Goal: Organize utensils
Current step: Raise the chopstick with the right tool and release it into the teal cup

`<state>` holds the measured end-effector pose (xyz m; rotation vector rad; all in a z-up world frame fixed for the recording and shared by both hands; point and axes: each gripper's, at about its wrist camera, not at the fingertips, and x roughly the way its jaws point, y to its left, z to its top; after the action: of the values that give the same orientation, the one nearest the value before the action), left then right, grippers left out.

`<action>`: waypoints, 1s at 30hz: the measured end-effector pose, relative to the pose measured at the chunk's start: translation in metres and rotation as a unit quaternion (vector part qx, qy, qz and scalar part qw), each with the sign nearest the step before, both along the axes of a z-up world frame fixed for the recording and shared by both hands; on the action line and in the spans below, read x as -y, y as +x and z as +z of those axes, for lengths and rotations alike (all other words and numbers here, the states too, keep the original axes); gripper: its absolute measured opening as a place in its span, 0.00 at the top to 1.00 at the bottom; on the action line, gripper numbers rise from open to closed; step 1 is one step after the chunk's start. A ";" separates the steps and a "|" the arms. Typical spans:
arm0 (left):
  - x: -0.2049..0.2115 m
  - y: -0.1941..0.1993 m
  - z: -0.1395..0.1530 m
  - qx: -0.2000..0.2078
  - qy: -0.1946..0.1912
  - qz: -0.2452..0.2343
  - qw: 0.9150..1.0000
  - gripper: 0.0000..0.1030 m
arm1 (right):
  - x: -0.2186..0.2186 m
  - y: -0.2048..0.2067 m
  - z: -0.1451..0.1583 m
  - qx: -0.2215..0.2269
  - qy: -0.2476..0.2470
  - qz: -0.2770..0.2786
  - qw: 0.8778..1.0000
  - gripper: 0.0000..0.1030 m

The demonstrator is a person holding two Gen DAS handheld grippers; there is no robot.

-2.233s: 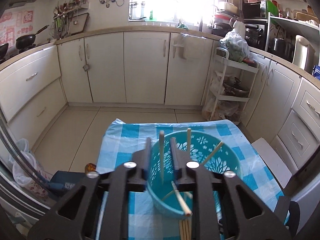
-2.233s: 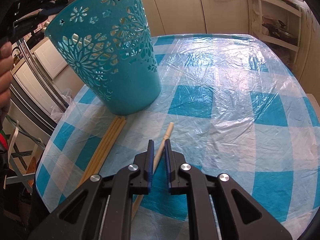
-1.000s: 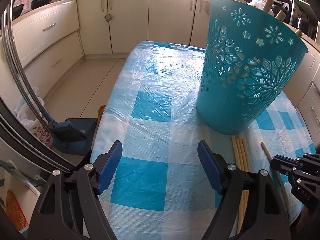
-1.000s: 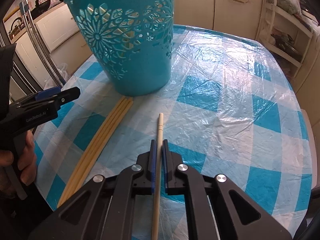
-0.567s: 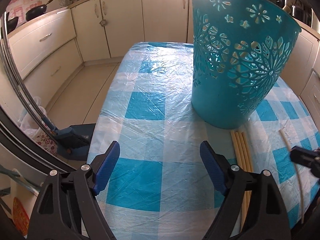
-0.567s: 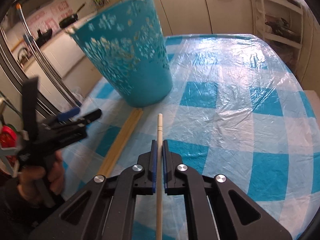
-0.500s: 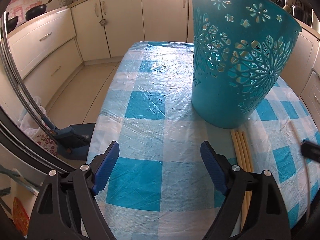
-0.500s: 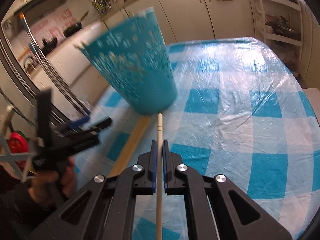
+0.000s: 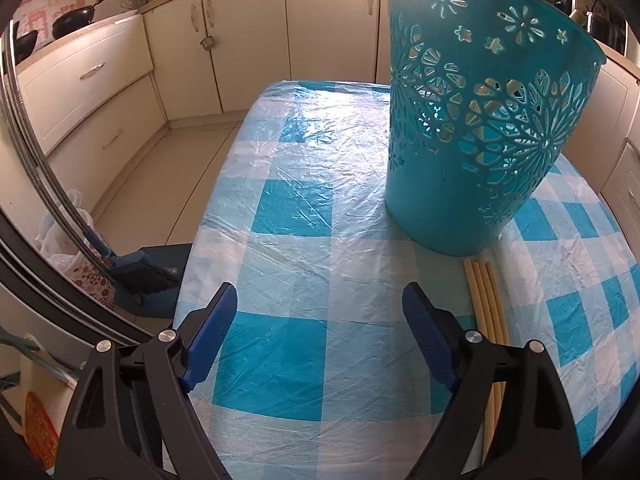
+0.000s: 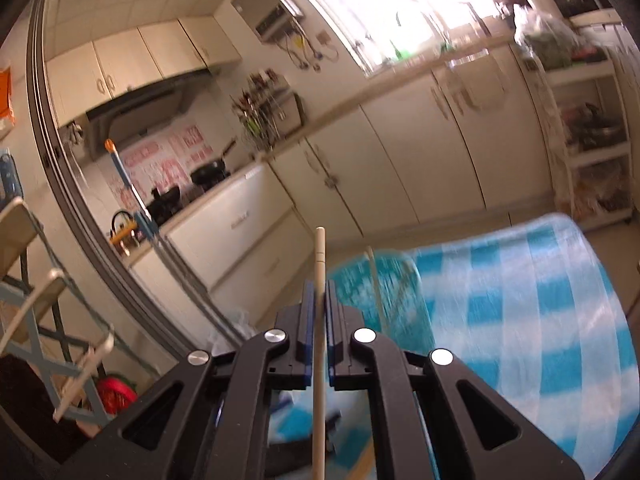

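Right wrist view: right gripper (image 10: 318, 296) clamps a smooth, round chopstick (image 10: 319, 264) — left gripper (image 9: 320, 316) gapes empty.

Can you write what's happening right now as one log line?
right gripper: shut on chopstick | left gripper: open, empty | basket: upright | chopsticks on table: beside basket

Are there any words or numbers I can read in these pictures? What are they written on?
No text can be read anywhere.
Pink posters on the wall by the stove: red marks, too blurred to read.
Pink poster in the left wrist view: patterns only, too small to read.
Teal basket: flower cut-outs, no words.
Chopstick in the right gripper: no writing visible.
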<state>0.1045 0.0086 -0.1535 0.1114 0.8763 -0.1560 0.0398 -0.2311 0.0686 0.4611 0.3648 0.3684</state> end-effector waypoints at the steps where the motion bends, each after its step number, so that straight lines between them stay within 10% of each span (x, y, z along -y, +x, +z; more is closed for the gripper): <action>1: 0.001 0.000 0.000 0.000 0.000 0.000 1.000 0.21 | -0.003 0.010 0.009 0.016 0.001 -0.011 1.000 0.94; 7: 0.002 -0.002 0.001 0.003 0.003 -0.003 1.000 0.21 | -0.020 0.060 0.023 0.064 -0.018 -0.084 0.994 0.94; 15: 0.004 -0.005 0.004 0.008 0.002 -0.009 1.000 0.20 | -0.024 0.096 -0.014 0.022 -0.058 -0.116 0.991 0.94; 30: 0.004 -0.004 0.004 0.007 0.002 -0.006 1.000 0.20 | -0.047 0.051 -0.022 0.015 -0.102 -0.077 0.992 0.84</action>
<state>0.1004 0.0050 -0.1494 0.1223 0.8620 -0.1652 0.0911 -0.1844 0.0466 0.2809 0.3307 0.1859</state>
